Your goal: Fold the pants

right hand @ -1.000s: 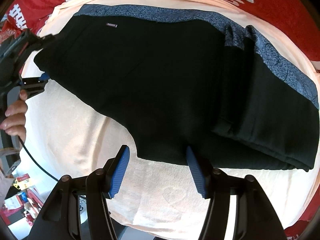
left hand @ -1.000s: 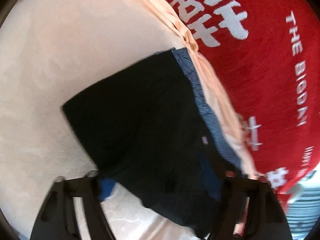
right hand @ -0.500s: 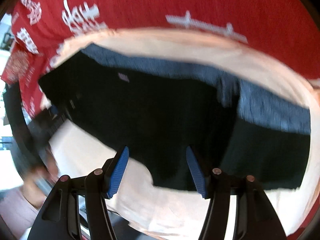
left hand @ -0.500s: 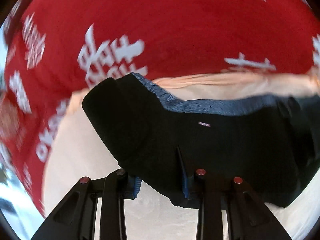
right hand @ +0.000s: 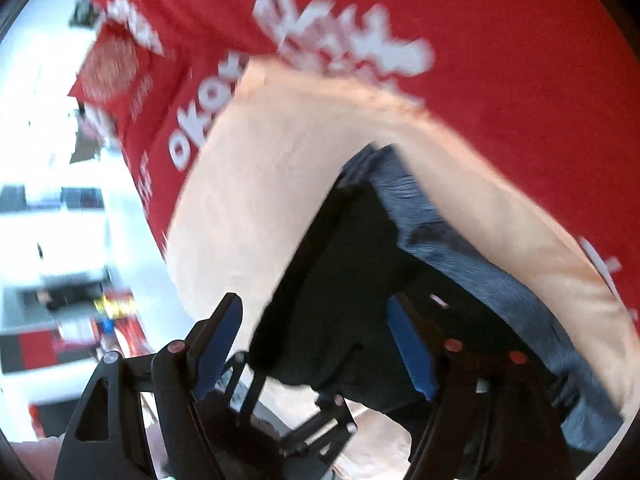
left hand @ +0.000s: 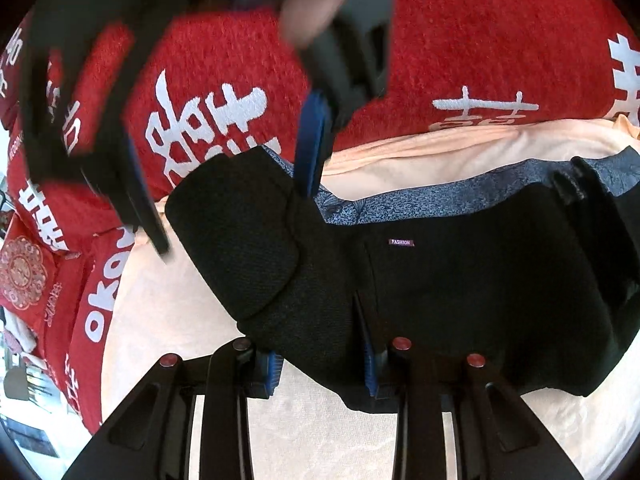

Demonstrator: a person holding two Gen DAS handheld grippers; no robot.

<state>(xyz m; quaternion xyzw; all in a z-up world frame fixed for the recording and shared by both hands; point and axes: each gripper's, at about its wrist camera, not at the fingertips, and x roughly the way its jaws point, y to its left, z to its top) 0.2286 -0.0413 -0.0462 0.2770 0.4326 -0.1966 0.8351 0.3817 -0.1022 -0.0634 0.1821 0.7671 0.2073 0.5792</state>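
- Left wrist view: the left gripper (left hand: 320, 368) has its jaws clenched on the near edge of the black knit pants with a blue patterned waistband (left hand: 460, 292), pinning that hem for the fold. The pants lie on a peach towel (left hand: 168, 320) over a red blanket with white lettering (left hand: 460, 60), long axis running left to right, one end flopped over at left.
- The right gripper (left hand: 224, 184), blurred, descends on that flopped end.
- Right wrist view: the right gripper's (right hand: 316, 348) jaws are opening, straddling the pants' black edge without pressing it.

The pants (left hand: 460, 292) lie on a towel (left hand: 192, 320), which lies on a printed blanket (left hand: 460, 64) reaching beyond its far and left edges. The left hand-held gripper (left hand: 320, 364) clamps the pants' near edge. The right hand-held gripper (left hand: 224, 176), jaws opening, hangs over their turned-up left end, nothing between its pads.
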